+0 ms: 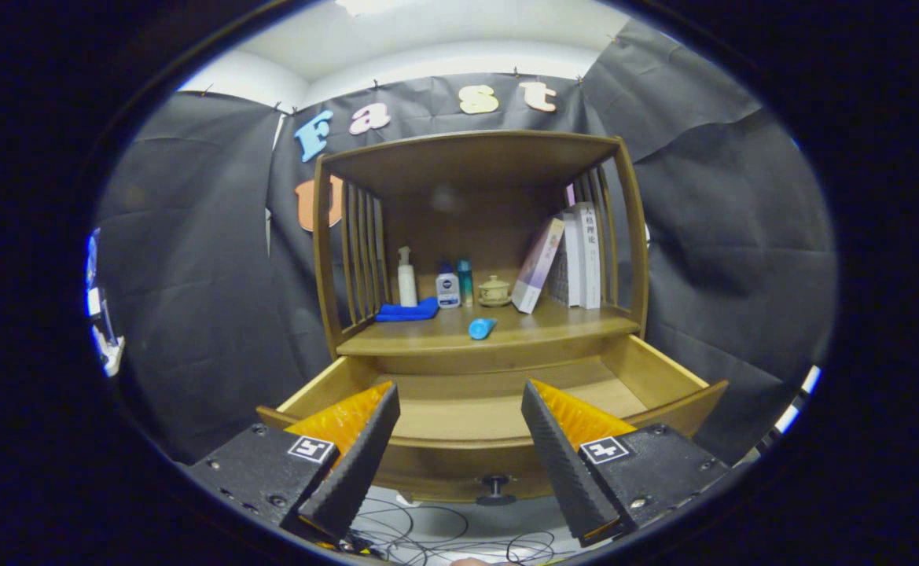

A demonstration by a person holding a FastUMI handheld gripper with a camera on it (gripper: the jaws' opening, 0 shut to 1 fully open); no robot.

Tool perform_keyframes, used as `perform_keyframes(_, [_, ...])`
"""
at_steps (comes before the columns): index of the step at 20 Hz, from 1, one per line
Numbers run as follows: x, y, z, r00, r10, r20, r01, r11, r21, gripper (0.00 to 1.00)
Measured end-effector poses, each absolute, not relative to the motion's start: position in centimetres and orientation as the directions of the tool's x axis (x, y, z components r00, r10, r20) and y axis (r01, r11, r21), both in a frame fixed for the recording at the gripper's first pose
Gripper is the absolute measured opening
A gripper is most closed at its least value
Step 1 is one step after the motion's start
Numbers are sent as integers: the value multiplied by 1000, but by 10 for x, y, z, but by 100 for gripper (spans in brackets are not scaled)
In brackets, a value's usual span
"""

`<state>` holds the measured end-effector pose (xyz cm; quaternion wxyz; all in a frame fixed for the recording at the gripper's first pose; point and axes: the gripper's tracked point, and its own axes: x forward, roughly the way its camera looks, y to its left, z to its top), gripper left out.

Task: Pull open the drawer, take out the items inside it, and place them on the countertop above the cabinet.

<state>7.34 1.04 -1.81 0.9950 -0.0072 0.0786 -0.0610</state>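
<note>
Wooden drawer [648,377] stands open, seemingly empty; tongs [459,428] gape wide, holding nothing; check inside before reaching toward the desk [428,339].

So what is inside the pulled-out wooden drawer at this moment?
The wooden drawer shows only bare floor between the open gripper fingers. The fingers and the front panel cover the drawer's near corners.

- The drawer [648,369], pulled out, is left bare inside, open from above.
- The tabletop [569,321] front is blocked only by a blue tube [481,328]; bottles [447,287] and books [577,255] crowd the back.
- The claw [459,393] is spread wide before the drawer.
</note>
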Motion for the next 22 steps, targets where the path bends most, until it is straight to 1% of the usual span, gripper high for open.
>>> perform_keyframes(5, [63, 5, -53, 979, -131, -153, 130, 991, -23, 98])
perform_keyframes(8, [59, -2, -79, 971, -147, -190, 143, 989, -35, 98])
perform_keyframes(10, [57, -6, -95, 963, -156, -220, 158, 987, -6, 99])
perform_keyframes(12, [58, -9, -105, 959, -159, -232, 167, 986, 15, 99])
perform_keyframes(17, [66, -16, -115, 959, -187, -215, 187, 982, -21, 99])
perform_keyframes(22, [73, -27, -125, 951, -216, -219, 221, 975, -3, 99])
